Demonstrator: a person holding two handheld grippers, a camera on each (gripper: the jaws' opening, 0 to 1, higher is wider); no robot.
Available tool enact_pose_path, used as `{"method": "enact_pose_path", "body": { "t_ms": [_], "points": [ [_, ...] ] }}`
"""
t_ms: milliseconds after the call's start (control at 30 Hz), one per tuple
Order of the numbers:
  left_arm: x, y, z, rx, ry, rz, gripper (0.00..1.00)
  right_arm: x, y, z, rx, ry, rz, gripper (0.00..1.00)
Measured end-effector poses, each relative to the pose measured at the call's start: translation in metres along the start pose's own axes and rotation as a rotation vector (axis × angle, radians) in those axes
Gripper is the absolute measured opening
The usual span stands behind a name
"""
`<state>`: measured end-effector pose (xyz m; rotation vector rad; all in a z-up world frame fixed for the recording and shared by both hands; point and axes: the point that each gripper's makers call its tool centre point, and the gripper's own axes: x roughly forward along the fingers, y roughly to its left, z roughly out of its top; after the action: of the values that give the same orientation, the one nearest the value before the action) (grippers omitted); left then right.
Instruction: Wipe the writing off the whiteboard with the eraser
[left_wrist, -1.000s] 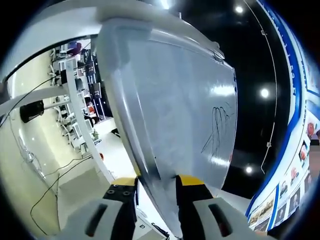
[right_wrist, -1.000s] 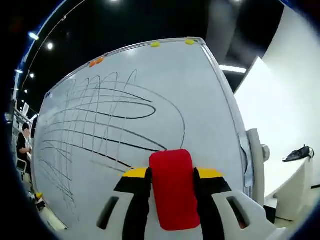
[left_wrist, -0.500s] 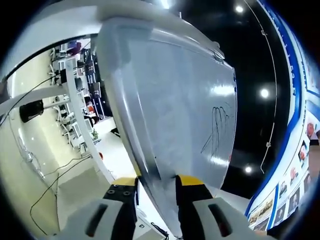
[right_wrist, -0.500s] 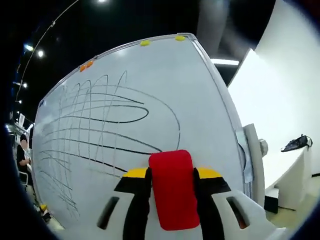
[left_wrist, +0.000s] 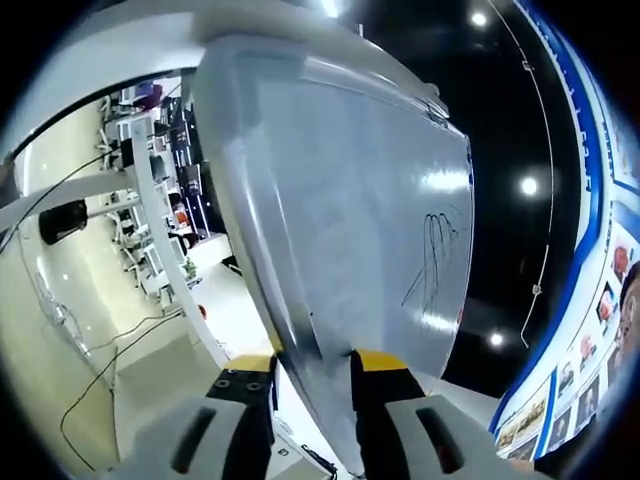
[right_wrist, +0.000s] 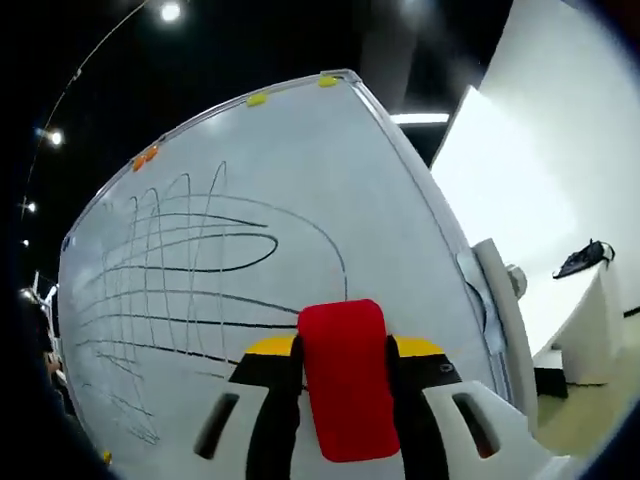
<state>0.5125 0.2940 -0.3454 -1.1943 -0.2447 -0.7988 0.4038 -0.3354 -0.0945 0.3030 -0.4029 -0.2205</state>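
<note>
The right claw (right_wrist: 345, 352) was clamped on the red eraser (right_wrist: 346, 375), which stood upright between its yellow-tipped jaws. Just beyond the eraser rose the whiteboard (right_wrist: 290, 190), its black scribbles (right_wrist: 190, 260) looping up and to the left of the claw; small yellow and orange magnets (right_wrist: 257, 99) sat along the far top edge.

The left claw (left_wrist: 312, 362) gripped the board's frame edge (left_wrist: 262, 250), one jaw on each side. From there the board's face stretched away ahead and to the right, seen nearly edge-on, with a patch of scribbles on its far part. A desk leg (left_wrist: 160, 225) stood left of the claw.
</note>
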Motion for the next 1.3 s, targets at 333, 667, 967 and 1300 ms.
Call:
{"method": "enact_pose_path", "body": {
  "t_ms": [333, 667, 967, 1300],
  "points": [
    [0.000, -0.002, 0.000, 0.006, -0.010, 0.000, 0.31, 0.000, 0.008, -0.002, 0.029, 0.004, -0.008, 0.36],
    [0.000, -0.001, 0.000, 0.005, -0.014, 0.002, 0.31, -0.002, 0.031, -0.005, -0.019, 0.001, -0.028, 0.36],
    [-0.001, 0.001, 0.003, 0.011, -0.019, 0.010, 0.30, -0.002, 0.066, -0.008, -0.053, 0.004, -0.020, 0.36],
    [-0.001, 0.002, 0.004, 0.010, -0.024, 0.014, 0.30, -0.004, 0.116, -0.014, -0.142, -0.006, 0.017, 0.36]
  ]
}}
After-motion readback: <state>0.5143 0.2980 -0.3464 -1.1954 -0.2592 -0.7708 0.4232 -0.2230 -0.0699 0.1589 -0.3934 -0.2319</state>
